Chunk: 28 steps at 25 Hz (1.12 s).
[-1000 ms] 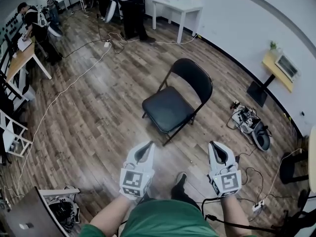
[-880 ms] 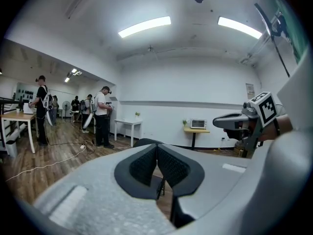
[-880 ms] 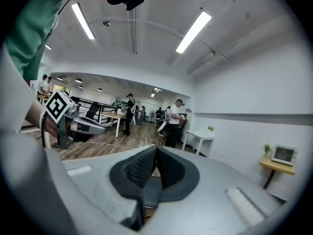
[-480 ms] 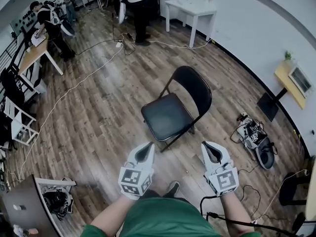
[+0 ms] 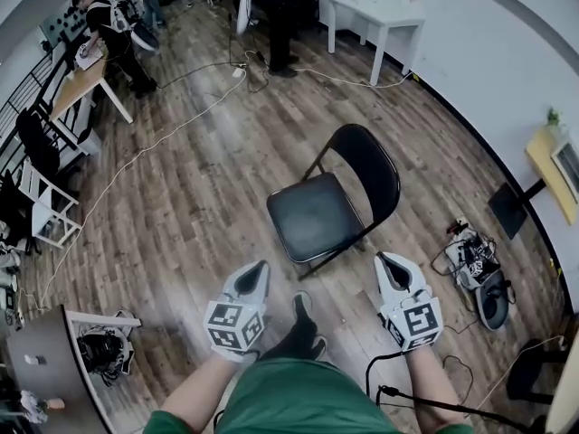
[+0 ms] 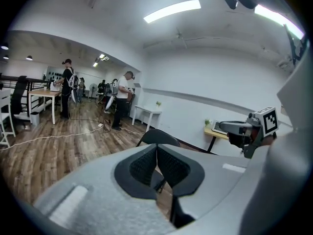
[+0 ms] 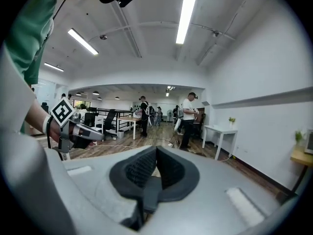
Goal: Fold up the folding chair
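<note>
Pointing forward with jaws pressed together and nothing held, the left hand-held gripper [image 5: 256, 277] and right hand-held gripper [image 5: 391, 265] are seen just short of the folding chair [image 5: 317, 217]. It is set unfolded ahead between them, backrest [image 5: 366, 156] far and rightward; neither is judged clearly nearer. It is borne by a wooden floor [image 5: 190, 206]; people [image 5: 276, 12] are gathered far off.

left gripper [image 6: 156, 152] jaws together, empty, folding chair [image 6: 164, 135] backrest just beyond

Open-plan lab: desks [image 5: 80, 80], floor cables [image 5: 136, 156]
</note>
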### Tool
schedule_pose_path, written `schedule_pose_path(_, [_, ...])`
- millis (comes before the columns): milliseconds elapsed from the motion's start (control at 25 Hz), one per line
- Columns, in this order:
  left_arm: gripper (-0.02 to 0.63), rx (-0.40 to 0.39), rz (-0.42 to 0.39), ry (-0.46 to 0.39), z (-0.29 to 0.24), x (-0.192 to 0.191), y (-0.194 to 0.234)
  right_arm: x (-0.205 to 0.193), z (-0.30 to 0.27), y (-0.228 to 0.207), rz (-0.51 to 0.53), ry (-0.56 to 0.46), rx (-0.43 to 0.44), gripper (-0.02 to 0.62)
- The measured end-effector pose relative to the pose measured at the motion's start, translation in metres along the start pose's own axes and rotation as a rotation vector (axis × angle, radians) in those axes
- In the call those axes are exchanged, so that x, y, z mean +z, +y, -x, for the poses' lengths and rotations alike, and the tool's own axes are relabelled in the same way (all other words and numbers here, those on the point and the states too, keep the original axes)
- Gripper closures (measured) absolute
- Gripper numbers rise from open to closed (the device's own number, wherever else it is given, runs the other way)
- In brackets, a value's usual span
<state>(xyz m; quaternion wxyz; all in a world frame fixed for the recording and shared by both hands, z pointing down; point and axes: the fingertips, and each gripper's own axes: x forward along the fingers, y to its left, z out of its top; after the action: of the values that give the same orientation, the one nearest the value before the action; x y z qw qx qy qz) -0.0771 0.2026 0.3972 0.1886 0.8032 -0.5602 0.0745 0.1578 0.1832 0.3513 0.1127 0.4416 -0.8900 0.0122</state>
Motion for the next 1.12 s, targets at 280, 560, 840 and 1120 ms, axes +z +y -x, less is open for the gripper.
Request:
schedule_pose_path(280, [0.594,0.0,0.169,0.028,-0.072,-0.023,0.031,-0.016,-0.05,-0.047,-0.05,0.081,0.071,0.592])
schedule_pose_path(560, [0.592,0.006,0.322,0.059,-0.151,-0.037,0.088,-0.018,-0.118,-0.104,-0.067,0.186,0.043,0.592])
schedule_pose_path(840, [0.591,0.015,0.396,0.13,-0.206,-0.072,0.145,-0.035,-0.184,-0.152,-0.043,0.267,-0.007,0.592])
schedule_pose_path(1120, [0.554,0.085,0.514,0.206,-0.23,-0.146,0.18,-0.063,-0.241,-0.211,-0.065,0.318,0.021,0.592])
